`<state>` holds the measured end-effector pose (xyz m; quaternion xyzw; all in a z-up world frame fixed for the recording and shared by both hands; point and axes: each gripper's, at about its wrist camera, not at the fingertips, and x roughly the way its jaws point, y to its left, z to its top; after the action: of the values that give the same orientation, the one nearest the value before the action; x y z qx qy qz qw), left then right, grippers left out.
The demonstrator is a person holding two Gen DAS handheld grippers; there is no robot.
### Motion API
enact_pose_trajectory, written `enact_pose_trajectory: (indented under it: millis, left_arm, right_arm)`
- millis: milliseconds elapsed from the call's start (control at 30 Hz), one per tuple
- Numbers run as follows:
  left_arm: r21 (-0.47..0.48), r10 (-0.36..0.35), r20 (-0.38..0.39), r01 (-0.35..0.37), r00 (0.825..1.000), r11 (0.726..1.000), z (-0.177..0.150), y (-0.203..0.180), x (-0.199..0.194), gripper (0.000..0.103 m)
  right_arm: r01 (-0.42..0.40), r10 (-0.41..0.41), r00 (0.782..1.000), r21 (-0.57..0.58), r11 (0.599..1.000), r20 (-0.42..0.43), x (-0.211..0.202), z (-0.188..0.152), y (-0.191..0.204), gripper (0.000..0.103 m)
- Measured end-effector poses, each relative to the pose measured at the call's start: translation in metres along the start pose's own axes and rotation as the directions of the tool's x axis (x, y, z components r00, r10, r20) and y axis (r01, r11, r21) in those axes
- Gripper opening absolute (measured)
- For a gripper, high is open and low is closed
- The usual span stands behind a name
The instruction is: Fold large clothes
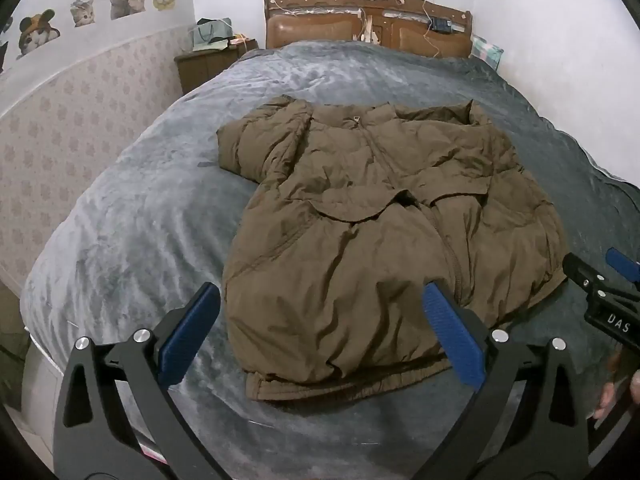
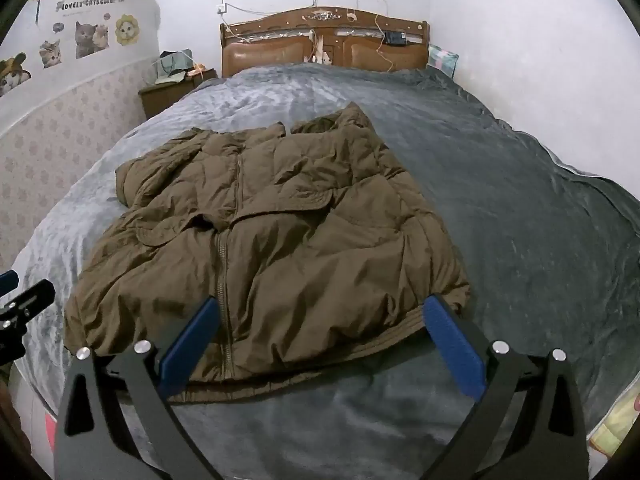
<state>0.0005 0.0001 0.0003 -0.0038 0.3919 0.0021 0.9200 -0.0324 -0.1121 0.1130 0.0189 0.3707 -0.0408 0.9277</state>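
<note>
A large brown padded jacket lies front up on the grey bed blanket, zipper closed, both sleeves folded across its chest, hem nearest me. It also shows in the right wrist view. My left gripper is open and empty, hovering above the hem's left part. My right gripper is open and empty above the hem's right part; its side shows at the right edge of the left wrist view.
The blanket covers the whole bed. A wooden headboard stands at the far end. A bedside cabinet with a bag stands at the far left. Walls close both sides.
</note>
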Motion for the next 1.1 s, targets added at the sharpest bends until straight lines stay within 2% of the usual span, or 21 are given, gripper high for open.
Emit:
enact_pose_trajectory:
  millis: [433, 733, 1000, 1100]
  left_arm:
    - [0.004, -0.007, -0.011, 0.007, 1.0, 1.0, 0.0046, -0.0044, -0.003, 0.1]
    - [0.014, 0.008, 0.072, -0.009, 0.997, 1.0, -0.0009, 0.0012, -0.0012, 0.1]
    - [0.027, 0.021, 0.094, -0.024, 0.995, 0.999, 0.0004, -0.0012, -0.0033, 0.1]
    - [0.014, 0.01, 0.071, -0.012, 0.997, 1.0, 0.0, -0.0004, -0.0037, 0.1]
  right_arm:
    - [0.004, -0.004, 1.0, -0.004, 1.0, 0.002, -0.0014, 0.0001, 0.001, 0.101]
    - [0.004, -0.004, 1.0, -0.003, 1.0, 0.003, -0.0014, 0.0005, 0.0014, 0.101]
    - [0.005, -0.004, 1.0, -0.006, 1.0, 0.003, -0.0021, 0.0018, 0.0012, 0.101]
    - [0.003, -0.003, 1.0, -0.003, 1.0, 0.002, -0.0019, 0.0016, 0.001, 0.101]
